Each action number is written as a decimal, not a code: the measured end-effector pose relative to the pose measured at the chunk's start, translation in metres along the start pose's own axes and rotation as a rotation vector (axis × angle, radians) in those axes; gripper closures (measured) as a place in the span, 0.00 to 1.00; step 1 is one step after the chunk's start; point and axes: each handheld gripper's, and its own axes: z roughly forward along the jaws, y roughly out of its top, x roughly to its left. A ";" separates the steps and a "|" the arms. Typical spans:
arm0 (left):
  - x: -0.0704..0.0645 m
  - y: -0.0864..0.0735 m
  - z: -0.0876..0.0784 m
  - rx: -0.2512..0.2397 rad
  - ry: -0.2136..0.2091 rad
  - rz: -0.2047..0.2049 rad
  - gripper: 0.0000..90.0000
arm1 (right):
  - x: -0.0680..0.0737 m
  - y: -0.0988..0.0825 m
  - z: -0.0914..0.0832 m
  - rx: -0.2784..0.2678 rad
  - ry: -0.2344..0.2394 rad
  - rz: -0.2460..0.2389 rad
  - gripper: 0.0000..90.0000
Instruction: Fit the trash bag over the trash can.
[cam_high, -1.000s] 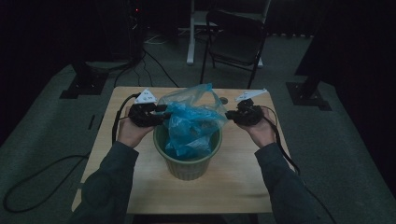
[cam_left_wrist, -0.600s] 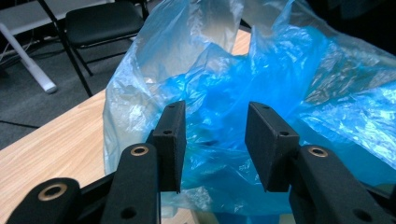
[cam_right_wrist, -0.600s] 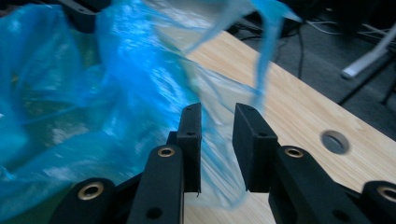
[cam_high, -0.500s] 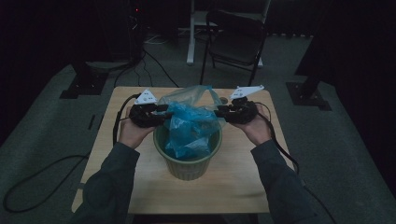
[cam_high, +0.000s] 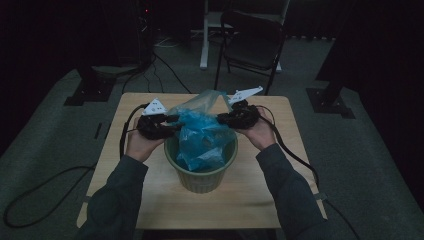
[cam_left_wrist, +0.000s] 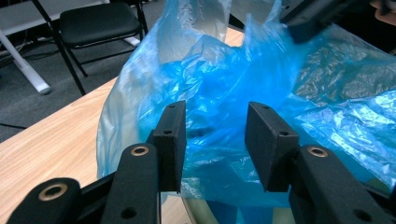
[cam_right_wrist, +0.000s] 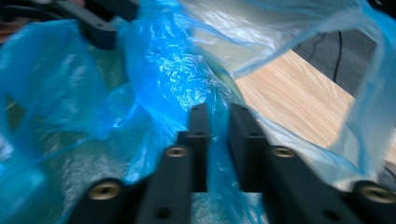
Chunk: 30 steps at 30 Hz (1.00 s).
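Note:
A thin blue plastic bag (cam_high: 202, 132) sits crumpled in a round green bin (cam_high: 202, 180) at the middle of the wooden table (cam_high: 250, 200). My left gripper (cam_high: 172, 125) is at the bag's left edge. Its jaws stand open (cam_left_wrist: 215, 112), and bag film (cam_left_wrist: 219, 84) lies between and beyond them without the pads pressing on it. My right gripper (cam_high: 222, 119) is at the bag's right edge. Its jaws (cam_right_wrist: 218, 112) have just been closing and now pinch a fold of the blue film (cam_right_wrist: 163, 70). Each gripper view also catches the other gripper far off (cam_left_wrist: 317, 16) (cam_right_wrist: 100, 28).
A black folding chair (cam_high: 252, 42) and a white table leg (cam_high: 204, 35) stand beyond the table's far edge. Cables (cam_high: 295, 155) trail from both grippers over the table and onto the dark floor.
My right gripper has moved left, in toward the bag, and risen a little. The bag's right edge now stands gathered at its jaws. The left gripper has stayed put.

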 end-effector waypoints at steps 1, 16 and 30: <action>0.000 0.000 0.000 0.001 0.000 -0.001 0.65 | -0.002 0.000 0.001 0.003 -0.015 0.018 0.98; -0.001 -0.001 0.002 0.014 0.009 0.007 0.65 | -0.027 -0.002 0.002 0.013 -0.145 0.172 1.00; 0.002 0.000 -0.002 -0.004 0.049 0.006 0.66 | -0.028 -0.003 0.010 0.033 -0.176 0.181 1.00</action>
